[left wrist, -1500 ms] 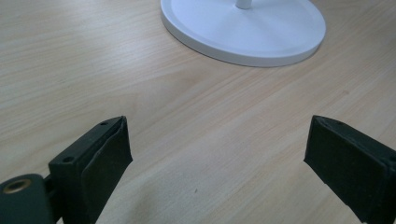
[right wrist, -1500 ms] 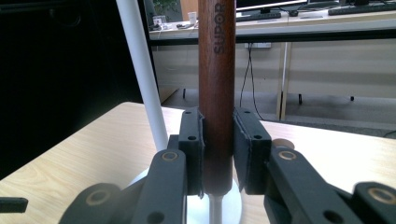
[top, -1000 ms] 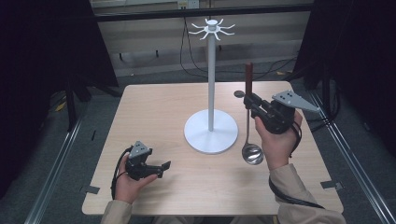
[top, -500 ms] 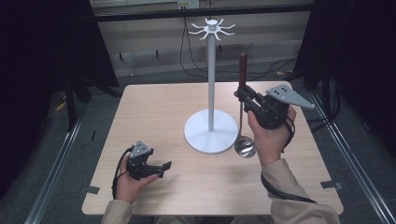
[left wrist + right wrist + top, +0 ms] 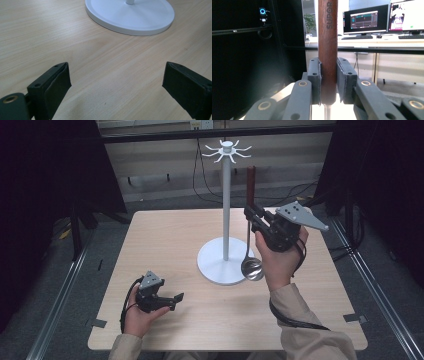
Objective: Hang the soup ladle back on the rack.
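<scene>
Table: we list a pale wood-grain tabletop (image 5: 165, 245), bare at its left half.

Left gripper: black two-jaw tongs (image 5: 167, 301) in the person's left hand (image 5: 137, 315), low at the near-left of the table. In the left gripper view (image 5: 116, 92) the jaws stand wide apart with nothing between them, pointing toward the stand's base.

Stand: a white metal hanging rack with a round flat base (image 5: 225, 262), a thin upright pole (image 5: 226, 205) and a crown of curved hooks (image 5: 227, 151) at the top. All hooks we can see are free.

Ladle: a steel ladle with a round bowl (image 5: 252, 269) and a dark red-brown wooden handle (image 5: 250, 180), held upright just right of the pole, bowl down, near the base rim. Whether the bowl touches the base we cannot tell.

Right gripper: black two-jaw tongs (image 5: 252, 217) with a grey three-cornered plate, in the person's right hand (image 5: 280, 260). In the right gripper view (image 5: 328, 82) the jaws are clamped on the handle's lower end.

Task, as we judge it: hanging the ladle on a hook; not yet done.

Risks: the smooth round handle could slip or swing in the clamp; the bowl or handle could knock the pole and rock the light stand; the handle's hanging end could miss the small hook.
</scene>
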`<state>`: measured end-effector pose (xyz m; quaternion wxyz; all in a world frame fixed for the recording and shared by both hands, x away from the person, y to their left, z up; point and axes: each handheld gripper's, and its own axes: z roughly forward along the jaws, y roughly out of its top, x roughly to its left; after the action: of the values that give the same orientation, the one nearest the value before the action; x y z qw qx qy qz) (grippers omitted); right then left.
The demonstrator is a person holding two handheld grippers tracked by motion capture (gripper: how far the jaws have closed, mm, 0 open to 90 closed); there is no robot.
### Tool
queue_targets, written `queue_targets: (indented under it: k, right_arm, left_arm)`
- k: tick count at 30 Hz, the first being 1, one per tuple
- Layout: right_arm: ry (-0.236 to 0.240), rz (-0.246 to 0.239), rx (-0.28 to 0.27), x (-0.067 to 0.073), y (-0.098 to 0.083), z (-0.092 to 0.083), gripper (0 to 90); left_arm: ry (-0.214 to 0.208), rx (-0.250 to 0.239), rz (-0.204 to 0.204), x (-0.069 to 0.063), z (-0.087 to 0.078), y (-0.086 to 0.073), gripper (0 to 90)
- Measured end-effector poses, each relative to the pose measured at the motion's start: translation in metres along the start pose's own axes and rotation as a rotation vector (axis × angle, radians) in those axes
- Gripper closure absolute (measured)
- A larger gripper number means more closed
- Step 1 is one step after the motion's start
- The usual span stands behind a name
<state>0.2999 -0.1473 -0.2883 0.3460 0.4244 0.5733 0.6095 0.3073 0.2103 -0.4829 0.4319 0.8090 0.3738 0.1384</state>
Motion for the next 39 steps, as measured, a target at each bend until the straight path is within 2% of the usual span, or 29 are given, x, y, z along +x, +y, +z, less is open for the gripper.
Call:
queue_targets:
  k: [7, 13, 39]
  right_arm:
    - [0.017, -0.015, -0.015, 0.011, 0.012, 0.007, 75.0]
    - [0.03, -0.017, -0.018, 0.018, 0.015, 0.012, 75.0]
    - [0.006, -0.008, -0.005, 0.02, 0.013, 0.033, 74.8]
  left_arm:
    - [0.001, -0.006, -0.004, 0.001, -0.001, 0.0, 7.6]
    - [0.002, -0.002, -0.004, 0.001, -0.002, 0.0, 7.7]
    - [-0.002, -0.001, -0.003, 0.003, -0.001, -0.001, 8.4]
